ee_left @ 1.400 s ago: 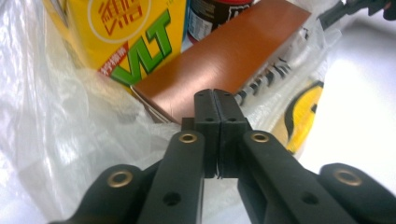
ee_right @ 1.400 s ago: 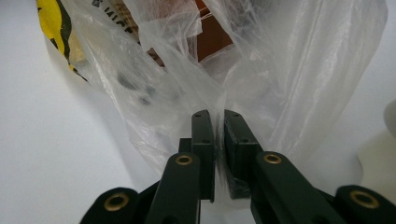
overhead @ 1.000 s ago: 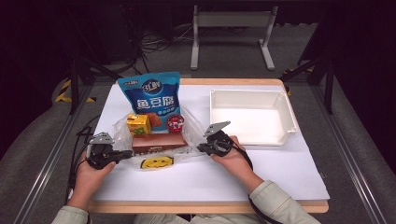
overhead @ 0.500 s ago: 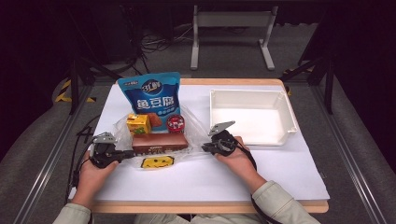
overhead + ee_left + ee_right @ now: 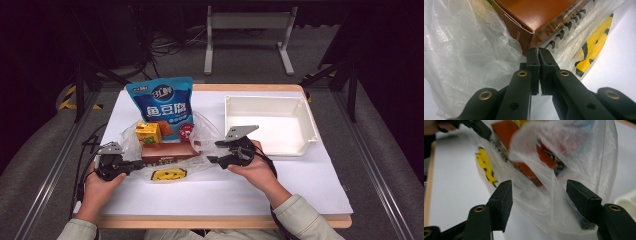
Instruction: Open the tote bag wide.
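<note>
A clear plastic bag (image 5: pixel 202 132) lies on the white table, with a brown box (image 5: pixel 167 151), a yellow carton (image 5: pixel 149 132) and a red item inside it. A blue snack pouch (image 5: pixel 162 102) stands at its back. My left gripper (image 5: pixel 134 165) is shut on the bag's left edge; in the left gripper view its jaws (image 5: pixel 539 51) meet right before the box (image 5: pixel 536 15). My right gripper (image 5: pixel 214 152) is at the bag's right side. Its jaws have just been opening and stand open (image 5: pixel 539 187), with loose film (image 5: pixel 574 157) between them, not pressed.
A white tray (image 5: pixel 265 97) stands at the right back of the table, close behind my right hand. A yellow and black print (image 5: pixel 169 174) marks the bag's front. Bare white table (image 5: pixel 225 195) lies toward the front edge.
My right gripper has opened its jaws, let go of the bag's right side and lifted a little. The left gripper has stayed shut in place.
</note>
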Motion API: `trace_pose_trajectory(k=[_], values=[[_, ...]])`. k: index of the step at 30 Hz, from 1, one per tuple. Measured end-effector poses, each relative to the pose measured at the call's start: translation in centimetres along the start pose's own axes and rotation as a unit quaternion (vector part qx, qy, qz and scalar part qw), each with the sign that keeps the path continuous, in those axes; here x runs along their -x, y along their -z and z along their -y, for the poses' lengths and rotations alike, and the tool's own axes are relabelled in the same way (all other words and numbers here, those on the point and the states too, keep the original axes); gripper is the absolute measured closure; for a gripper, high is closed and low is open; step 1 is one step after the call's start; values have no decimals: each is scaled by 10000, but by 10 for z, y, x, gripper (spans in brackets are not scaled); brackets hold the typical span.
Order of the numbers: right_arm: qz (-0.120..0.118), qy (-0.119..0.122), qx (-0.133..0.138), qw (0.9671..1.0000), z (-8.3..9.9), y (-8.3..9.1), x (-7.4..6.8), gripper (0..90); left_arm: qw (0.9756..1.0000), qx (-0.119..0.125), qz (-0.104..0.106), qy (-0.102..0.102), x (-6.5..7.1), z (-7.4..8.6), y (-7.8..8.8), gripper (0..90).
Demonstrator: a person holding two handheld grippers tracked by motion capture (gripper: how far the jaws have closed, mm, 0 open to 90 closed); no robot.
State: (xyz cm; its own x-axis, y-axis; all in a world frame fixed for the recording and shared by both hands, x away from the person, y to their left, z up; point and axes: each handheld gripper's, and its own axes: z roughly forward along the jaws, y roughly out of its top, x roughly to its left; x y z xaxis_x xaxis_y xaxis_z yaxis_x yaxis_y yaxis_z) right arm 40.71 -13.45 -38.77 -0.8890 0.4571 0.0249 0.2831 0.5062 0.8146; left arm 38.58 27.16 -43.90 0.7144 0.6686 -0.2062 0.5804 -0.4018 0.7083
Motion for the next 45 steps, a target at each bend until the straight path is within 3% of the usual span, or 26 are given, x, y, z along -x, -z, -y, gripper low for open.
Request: trace_pose_trajectory(k=[5, 9, 15, 19, 21, 22, 27, 29, 37, 42, 45], values=[[-27, 149, 346, 9993, -15, 9, -11, 376, 10000, 21, 9, 5, 1, 0, 0, 869], [-31, 148, 561, 9983, -23, 9, -11, 327, 10000, 24, 22, 9, 1, 0, 0, 866], [-152, 258, 704, 9971, -35, 6, -15, 313, 10000, 20, 35, 0, 1, 0, 0, 865], [-1, 303, 771, 9966, -43, 4, -15, 306, 10000, 32, 31, -19, 2, 0, 1, 864], [274, 267, 774, 9963, -48, 2, -10, 284, 10000, 35, 33, -19, 2, 0, 1, 863], [274, 267, 774, 9963, -48, 2, -10, 284, 10000, 33, 33, -19, 2, 0, 1, 863], [413, 146, 567, 9974, -51, -15, 0, 257, 10000, 21, 41, -32, 2, 0, 0, 860], [402, 168, 521, 9977, -51, -19, 0, 256, 10000, 21, 44, -51, 2, 0, 0, 860], [382, 179, -77, 9991, -48, -53, 1, 261, 10000, 43, 55, -54, 1, 0, 1, 856], [389, 167, -303, 9986, -41, -64, 2, 262, 10000, 27, 53, -58, 1, 0, 1, 855], [377, 177, -395, 9983, -38, -67, 3, 325, 10000, 25, 64, -49, 2, 0, 1, 853]])
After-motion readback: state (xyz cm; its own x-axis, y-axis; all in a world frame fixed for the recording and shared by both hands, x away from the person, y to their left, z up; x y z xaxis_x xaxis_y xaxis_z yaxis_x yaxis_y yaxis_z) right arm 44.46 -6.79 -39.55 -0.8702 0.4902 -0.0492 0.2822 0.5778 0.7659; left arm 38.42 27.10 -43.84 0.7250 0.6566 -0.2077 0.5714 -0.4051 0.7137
